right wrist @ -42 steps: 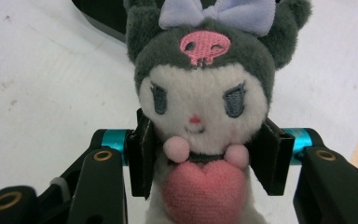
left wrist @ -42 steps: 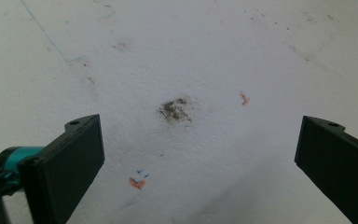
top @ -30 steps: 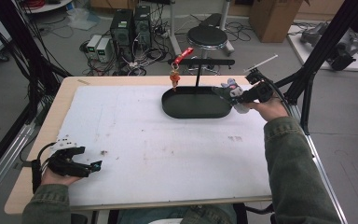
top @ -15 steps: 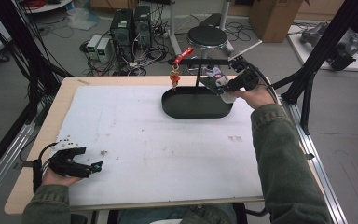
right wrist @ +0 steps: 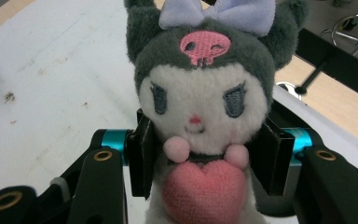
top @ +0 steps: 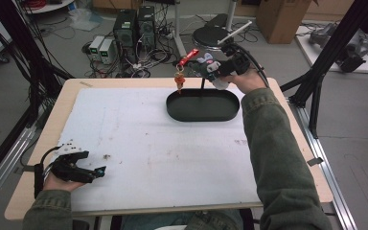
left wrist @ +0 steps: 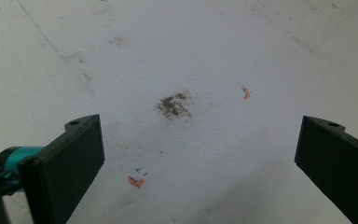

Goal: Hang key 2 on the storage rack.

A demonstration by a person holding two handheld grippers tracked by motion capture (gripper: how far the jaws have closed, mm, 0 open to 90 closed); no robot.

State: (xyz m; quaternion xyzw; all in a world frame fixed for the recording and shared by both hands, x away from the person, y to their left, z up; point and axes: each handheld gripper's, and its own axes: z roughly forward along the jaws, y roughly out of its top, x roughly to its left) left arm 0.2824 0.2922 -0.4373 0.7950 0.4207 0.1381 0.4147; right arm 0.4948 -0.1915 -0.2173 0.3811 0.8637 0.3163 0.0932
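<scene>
Plush doll [right wrist: 204, 107] — grey hood, lilac bow, pink heart — clamped in right claw [right wrist: 205, 161]; left claw [left wrist: 196, 154] wide apart.

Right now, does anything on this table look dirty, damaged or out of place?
Only the white table cover stands out: it is marked. The left gripper view shows a dark smudge plus small orange and blue marks. The black oval tray sits flat, and the right gripper squarely clamps the grey-and-white plush doll.
</scene>
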